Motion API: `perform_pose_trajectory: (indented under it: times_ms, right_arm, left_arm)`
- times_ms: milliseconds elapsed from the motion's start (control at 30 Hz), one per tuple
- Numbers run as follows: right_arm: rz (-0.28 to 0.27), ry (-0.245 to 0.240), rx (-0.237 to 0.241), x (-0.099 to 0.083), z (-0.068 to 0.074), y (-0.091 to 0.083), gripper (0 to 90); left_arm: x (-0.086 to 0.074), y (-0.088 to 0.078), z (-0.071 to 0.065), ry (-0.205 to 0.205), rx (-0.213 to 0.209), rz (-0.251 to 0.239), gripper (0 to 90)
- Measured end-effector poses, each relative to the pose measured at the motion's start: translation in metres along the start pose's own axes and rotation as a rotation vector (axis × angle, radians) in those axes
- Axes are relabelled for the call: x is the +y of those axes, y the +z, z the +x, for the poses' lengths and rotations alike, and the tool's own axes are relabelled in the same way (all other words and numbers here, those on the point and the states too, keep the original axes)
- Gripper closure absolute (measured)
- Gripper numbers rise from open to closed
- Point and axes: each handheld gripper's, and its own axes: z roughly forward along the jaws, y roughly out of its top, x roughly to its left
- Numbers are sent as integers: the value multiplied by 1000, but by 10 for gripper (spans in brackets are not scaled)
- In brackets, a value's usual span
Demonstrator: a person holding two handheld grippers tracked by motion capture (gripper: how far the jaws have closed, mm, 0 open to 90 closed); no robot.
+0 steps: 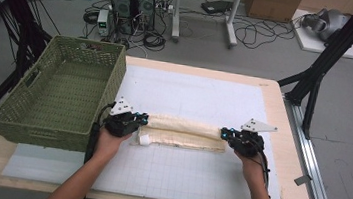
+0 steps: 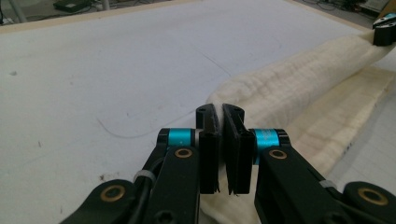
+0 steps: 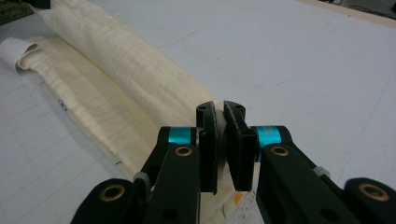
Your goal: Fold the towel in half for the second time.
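Cream cloth lies folded into a long strip, left gripper and right gripper pinching its ends, the basket at nine o'clock awaiting it.

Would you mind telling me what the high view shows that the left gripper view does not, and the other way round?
High view alone: the green woven basket at the table's left, the person's forearms, and the floor with computers and cables beyond the table.

Left gripper view alone: a close look at the left hand-held gripper, its jaws shut on the cream cloth's edge.

Both: the cloth folded into a long strip on the white mat, with the right hand-held gripper at its far end.
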Motion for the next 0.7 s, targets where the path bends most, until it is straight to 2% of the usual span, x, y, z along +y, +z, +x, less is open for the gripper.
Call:
perform_pose_trajectory:
  times_ms: [67, 200, 300, 367, 400, 433, 467, 567, 633, 667, 700]
  right_arm:
    - [-2, -1, 2, -4, 2, -2, 844]
    - [7, -9, 6, -9, 5, -3, 842]
    - [29, -21, 0, -16, 12, -4, 839]
    - [25, -29, -15, -18, 14, -6, 823]
    - [25, -29, -15, -18, 14, -6, 823]
    - [12, -13, -31, -20, 16, -9, 772]
    - [4, -11, -41, -21, 17, -11, 747]
    - [-23, 11, -49, -22, 19, -20, 712]
    - [-33, 19, -49, -22, 19, -22, 699]
    - [-51, 24, -52, -21, 19, -26, 694]
    - [-91, 44, -53, -18, 19, -33, 671]
  left_arm:
    - [-2, -1, -2, -2, -4, 15, 840]
    - [-9, -6, -5, 10, 1, 11, 835]
    - [-20, -11, -8, 2, 1, 24, 810]
    - [-22, -16, -9, -8, 10, 10, 753]
    - [-22, -16, -9, -8, 10, 10, 680]
    - [-22, -18, -9, -36, 17, 6, 621]
    - [-22, -21, -9, -60, 20, 3, 601]
    - [-21, -30, -7, -110, 18, -9, 524]
    - [-19, -33, -10, -104, 13, -21, 523]
    - [-17, -35, -12, -98, 8, -34, 523]
    - [-13, -38, -15, -87, -1, -59, 523]
